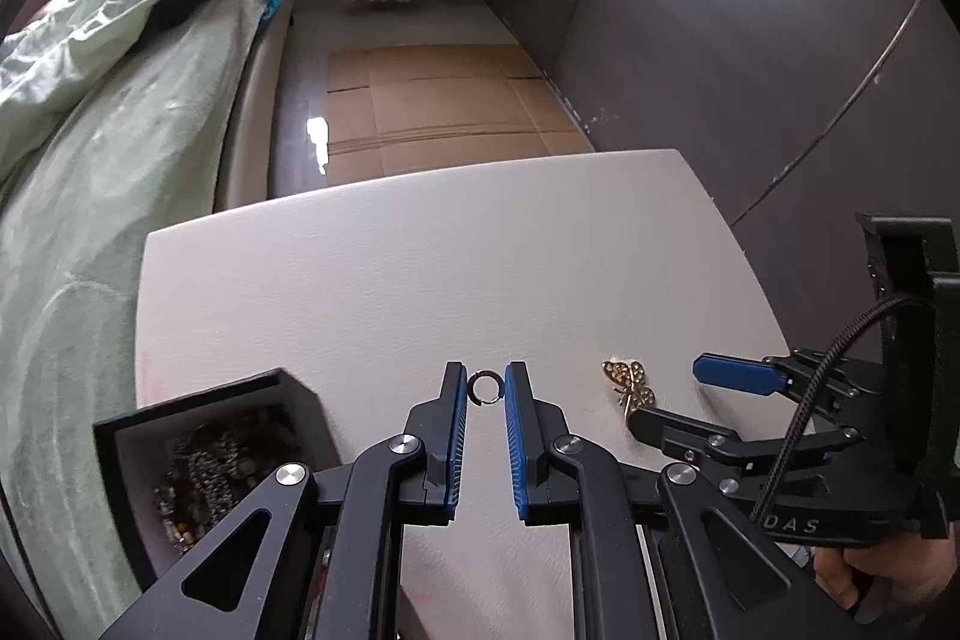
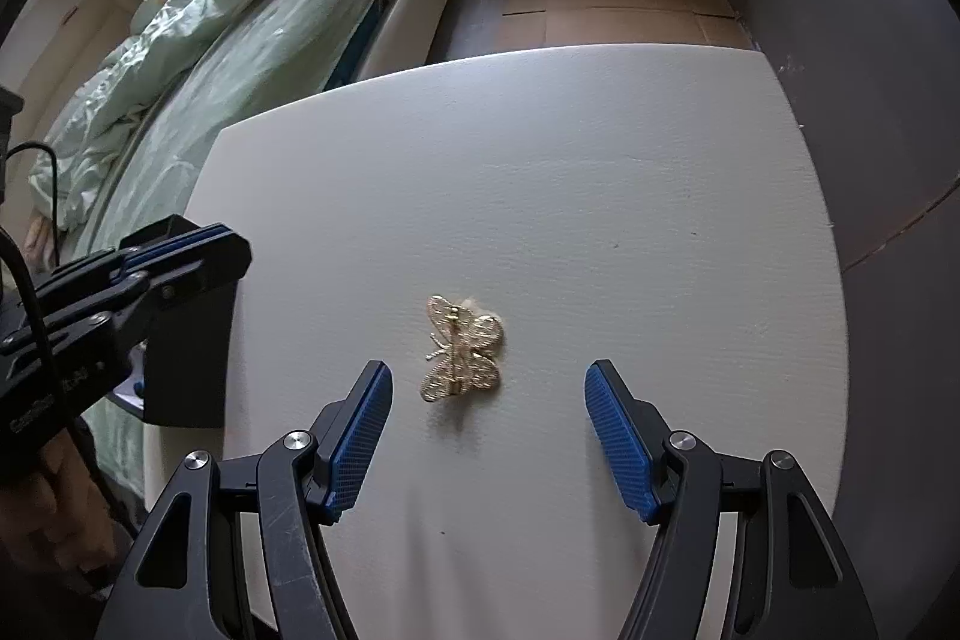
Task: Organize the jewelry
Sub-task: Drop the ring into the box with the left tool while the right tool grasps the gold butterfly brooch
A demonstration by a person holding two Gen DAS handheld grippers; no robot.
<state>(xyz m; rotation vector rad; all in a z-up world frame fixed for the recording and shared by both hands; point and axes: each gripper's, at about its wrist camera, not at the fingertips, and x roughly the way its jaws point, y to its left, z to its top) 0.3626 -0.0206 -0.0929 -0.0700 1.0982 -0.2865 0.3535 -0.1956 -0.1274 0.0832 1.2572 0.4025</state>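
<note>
One ring (image 1: 485, 387), one butterfly brooch (image 2: 462, 347), one box (image 1: 198, 454).

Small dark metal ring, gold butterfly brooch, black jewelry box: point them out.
Small dark metal ring (image 1: 485, 387): left wrist view, on its left rim.
Gold butterfly brooch (image 2: 462, 349): right wrist view, on its centre body.
Black jewelry box (image 1: 204, 399): left wrist view, on its top rim.

The far half of the desk (image 2: 540, 172) lies bare, open to a pass from any side. Near the front, a ring (image 1: 485, 387) sits in the narrow gap at the tips of the left tongs (image 1: 485, 388). A brooch (image 2: 462, 349) lies ahead of the wide-spread right tongs (image 2: 489, 388), with bare desk around it. A black box (image 1: 198, 436) blocks the desk's left edge, just beside the left tongs. A wall (image 1: 750, 70) closes the right side, a bed (image 1: 120, 130) the left.
</note>
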